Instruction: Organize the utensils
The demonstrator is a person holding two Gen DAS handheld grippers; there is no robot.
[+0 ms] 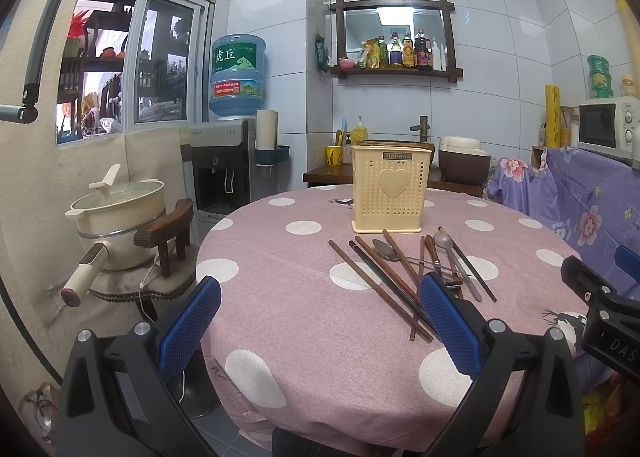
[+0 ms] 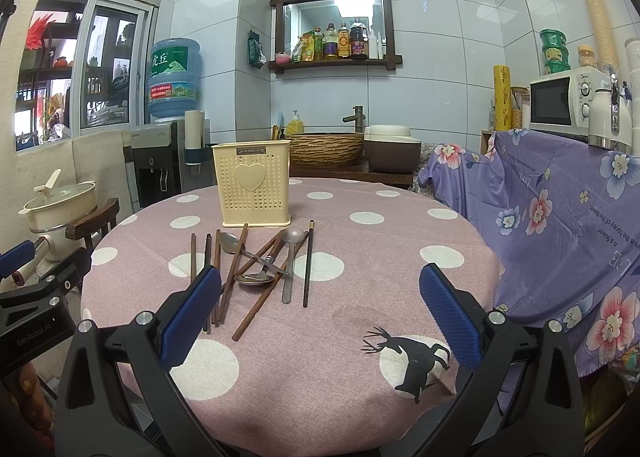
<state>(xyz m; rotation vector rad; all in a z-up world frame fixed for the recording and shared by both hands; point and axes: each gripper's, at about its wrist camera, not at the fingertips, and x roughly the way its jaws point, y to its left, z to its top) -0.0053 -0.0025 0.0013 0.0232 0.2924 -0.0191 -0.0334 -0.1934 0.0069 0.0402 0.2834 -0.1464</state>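
So I'm looking at a round table (image 2: 328, 357) with a pink polka-dot cloth, and basically nothing's been sorted yet as far as I can tell. The cream utensil holder (image 2: 253, 184), the one with the heart on the front, stands upright toward the far side of the table. I can't see down into it from either camera, so whether anything's inside is anyone's guess.

Just in front of it, nearer me, is the whole jumble: brown chopsticks (image 2: 233, 279) fanned out and crossing each other, a few metal spoons (image 2: 289, 257) lying over and between them, and one darker stick off on the right edge of the pile. Some of it is stacked, so the first pick looks fiddly. There's also something small and metallic on the cloth just left of the holder in the left wrist view, too small to say what.

So my read: zero done, the entire pile left to go into the holder.

Poses: the left gripper (image 1: 320, 321) hangs over the near edge of the table, fingers spread wide with nothing between them, its right pad overlapping the near ends of the chopsticks in view. The right gripper (image 2: 320, 313) sits to the right of the pile, also wide apart and empty, pointing at bare cloth.
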